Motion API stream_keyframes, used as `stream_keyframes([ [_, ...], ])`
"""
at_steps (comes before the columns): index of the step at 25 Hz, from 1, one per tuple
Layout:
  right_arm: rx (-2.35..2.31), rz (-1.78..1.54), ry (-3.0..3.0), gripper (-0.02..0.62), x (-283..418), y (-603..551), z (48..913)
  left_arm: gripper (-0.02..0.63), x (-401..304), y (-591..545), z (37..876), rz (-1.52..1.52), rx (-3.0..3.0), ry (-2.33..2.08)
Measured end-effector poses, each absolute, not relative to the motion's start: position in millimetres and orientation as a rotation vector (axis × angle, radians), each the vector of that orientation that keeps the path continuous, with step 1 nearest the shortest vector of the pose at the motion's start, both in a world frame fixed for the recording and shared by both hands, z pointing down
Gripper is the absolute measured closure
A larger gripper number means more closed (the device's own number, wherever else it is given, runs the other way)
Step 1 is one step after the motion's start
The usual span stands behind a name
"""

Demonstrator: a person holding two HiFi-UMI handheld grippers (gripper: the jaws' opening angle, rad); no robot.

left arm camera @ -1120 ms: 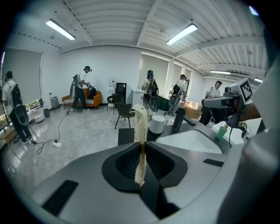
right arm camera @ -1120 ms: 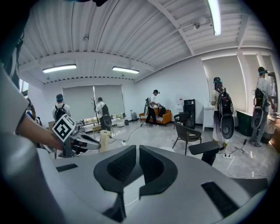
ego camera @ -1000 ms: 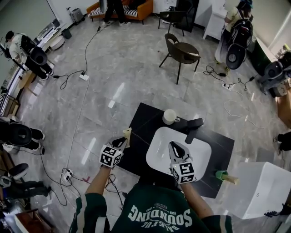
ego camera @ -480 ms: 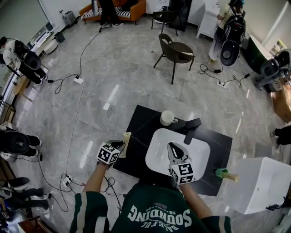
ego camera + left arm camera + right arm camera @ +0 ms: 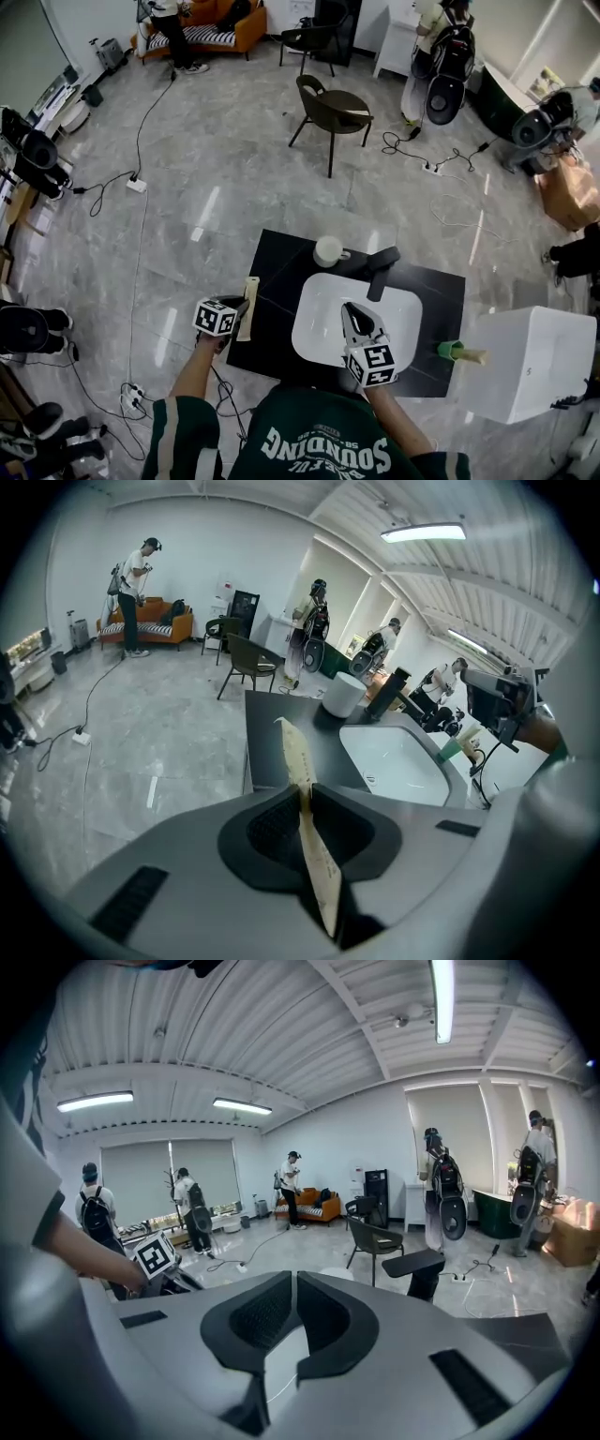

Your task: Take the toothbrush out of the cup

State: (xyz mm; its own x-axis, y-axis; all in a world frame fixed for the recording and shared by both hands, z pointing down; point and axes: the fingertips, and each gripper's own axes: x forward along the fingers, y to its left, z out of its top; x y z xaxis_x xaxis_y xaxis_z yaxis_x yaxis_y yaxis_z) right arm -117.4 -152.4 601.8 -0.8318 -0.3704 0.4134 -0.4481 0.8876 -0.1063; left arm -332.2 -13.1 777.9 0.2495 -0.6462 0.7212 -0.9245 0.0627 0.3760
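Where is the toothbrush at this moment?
In the head view the toothbrush is at the left, clamped in the left gripper at the black counter's left edge, left of the white sink and apart from the white cup.

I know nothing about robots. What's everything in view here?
worktop: one, black, before the person
sink: one, white, set in the worktop
tap: one, black, behind the sink
cup: one, white, left of the tap
green cup: one, green, worktop's right edge
cabinet: one, white, right of worktop
chair: one, dark, floor beyond
sofa: one, orange, far wall
toothbrush: one, pale, at the worktop's left edge
left hand-held gripper: one, grey, shut on the toothbrush
right hand-held gripper: one, grey, shut, over the sink
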Motion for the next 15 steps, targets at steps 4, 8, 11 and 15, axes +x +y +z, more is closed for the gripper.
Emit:
stream_keyframes([
  [4, 0.656, 0.309, -2.648, 0.552, -109.3, -152.3, 605.9, 0.557, -332.1, -21.2, 793.8, 0.412, 1.653, -1.440],
  [8, 0.703, 0.326, -2.618, 0.552, -99.4, -151.1, 610.1, 0.557, -335.1, -28.1, 804.3, 0.362, 1.627, -1.420],
  [11, 0.738, 0.333, -2.604, 0.552, -90.3, -152.9, 611.5, 0.555, -336.4, -31.3, 810.1, 0.347, 1.615, -1.405],
  [15, 0.770, 0.344, -2.594, 0.552, -77.7, -155.1, 611.0, 0.547, -338.6, -32.8, 813.4, 0.357, 1.603, -1.411],
])
